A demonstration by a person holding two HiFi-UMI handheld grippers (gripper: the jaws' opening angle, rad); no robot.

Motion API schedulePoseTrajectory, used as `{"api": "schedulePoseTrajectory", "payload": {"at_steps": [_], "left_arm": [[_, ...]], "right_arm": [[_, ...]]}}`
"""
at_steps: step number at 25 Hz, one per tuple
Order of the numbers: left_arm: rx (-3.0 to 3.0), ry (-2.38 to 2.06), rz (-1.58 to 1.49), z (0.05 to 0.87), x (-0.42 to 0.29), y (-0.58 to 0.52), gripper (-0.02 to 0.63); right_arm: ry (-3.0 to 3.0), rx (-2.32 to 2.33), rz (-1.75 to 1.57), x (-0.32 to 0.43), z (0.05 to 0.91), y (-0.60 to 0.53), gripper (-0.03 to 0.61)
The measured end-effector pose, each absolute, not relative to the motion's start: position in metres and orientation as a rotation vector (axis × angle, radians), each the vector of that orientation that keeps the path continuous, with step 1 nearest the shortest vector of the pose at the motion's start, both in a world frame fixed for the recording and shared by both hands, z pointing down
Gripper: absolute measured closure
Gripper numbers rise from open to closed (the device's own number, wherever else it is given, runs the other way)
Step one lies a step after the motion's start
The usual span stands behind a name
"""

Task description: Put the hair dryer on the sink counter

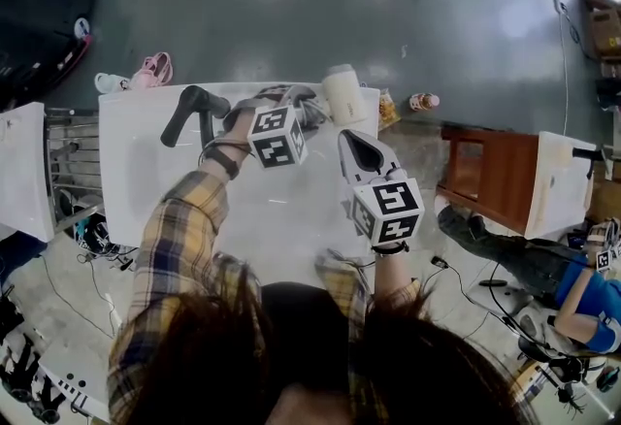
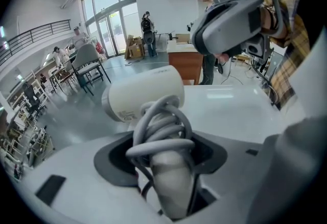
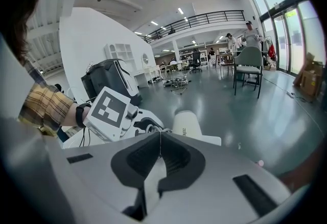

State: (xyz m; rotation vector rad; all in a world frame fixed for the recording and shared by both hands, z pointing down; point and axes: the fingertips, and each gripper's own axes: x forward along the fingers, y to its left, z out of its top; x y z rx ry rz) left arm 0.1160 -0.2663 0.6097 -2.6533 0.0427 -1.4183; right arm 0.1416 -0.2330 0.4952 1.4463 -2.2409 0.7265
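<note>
The white hair dryer [image 1: 343,93] is at the far edge of the white sink counter [image 1: 155,190], its grey cord wound round its handle. My left gripper [image 1: 309,108] is shut on that handle. In the left gripper view the dryer's barrel [image 2: 145,92] points left and the cord-wrapped handle fills the gap of my left gripper [image 2: 166,166]. Whether the dryer rests on the counter I cannot tell. My right gripper [image 1: 355,149] hovers over the counter just right of the dryer, shut and empty. In its own view the right gripper [image 3: 159,138] has its jaws meeting, with the dryer [image 3: 186,123] beyond.
A black faucet [image 1: 189,113] stands at the counter's far left. Pink slippers [image 1: 150,71] and a bottle [image 1: 423,102] lie on the floor behind. A wooden cabinet [image 1: 495,176] stands to the right, with a person [image 1: 582,302] near it.
</note>
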Motion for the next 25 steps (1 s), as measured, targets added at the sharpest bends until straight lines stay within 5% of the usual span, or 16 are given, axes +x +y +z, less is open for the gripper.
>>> {"api": "schedulePoseTrajectory", "payload": {"at_steps": [25], "left_arm": [[-2.739, 0.086, -1.315, 0.6189, 0.1094, -0.2676, 0.336]], "right_arm": [[-2.232, 1.450, 0.735, 0.1389, 0.4992, -0.2314, 0.563]]}}
